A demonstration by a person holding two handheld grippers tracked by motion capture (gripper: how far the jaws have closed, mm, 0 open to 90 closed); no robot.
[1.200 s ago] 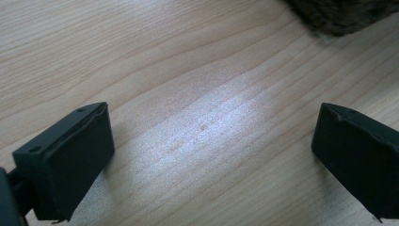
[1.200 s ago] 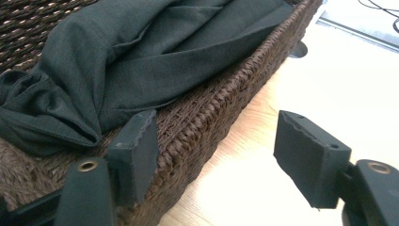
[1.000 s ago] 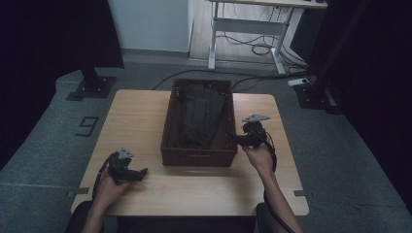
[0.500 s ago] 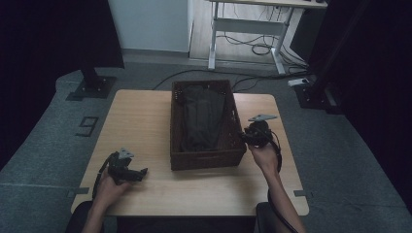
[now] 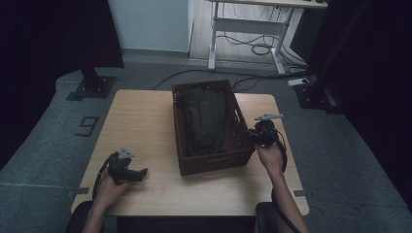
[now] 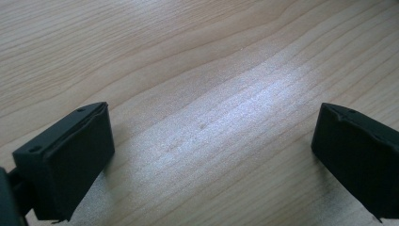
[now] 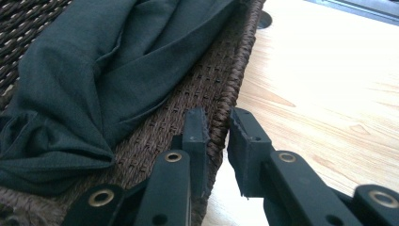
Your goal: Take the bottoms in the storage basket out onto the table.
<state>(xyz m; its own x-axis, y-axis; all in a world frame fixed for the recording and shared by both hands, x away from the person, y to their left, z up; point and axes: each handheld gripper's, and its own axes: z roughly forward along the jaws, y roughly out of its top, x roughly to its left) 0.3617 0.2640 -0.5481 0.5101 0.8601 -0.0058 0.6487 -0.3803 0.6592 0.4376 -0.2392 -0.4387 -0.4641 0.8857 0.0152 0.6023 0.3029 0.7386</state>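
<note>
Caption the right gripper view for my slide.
Right gripper pinches the wicker basket wall beside folded dark cloth.

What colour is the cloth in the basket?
Dark green cloth; the right gripper view shows it best.

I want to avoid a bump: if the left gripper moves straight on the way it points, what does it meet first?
Most likely the bare table: the left gripper points down at the wood, jaws open, nothing between them.
</note>
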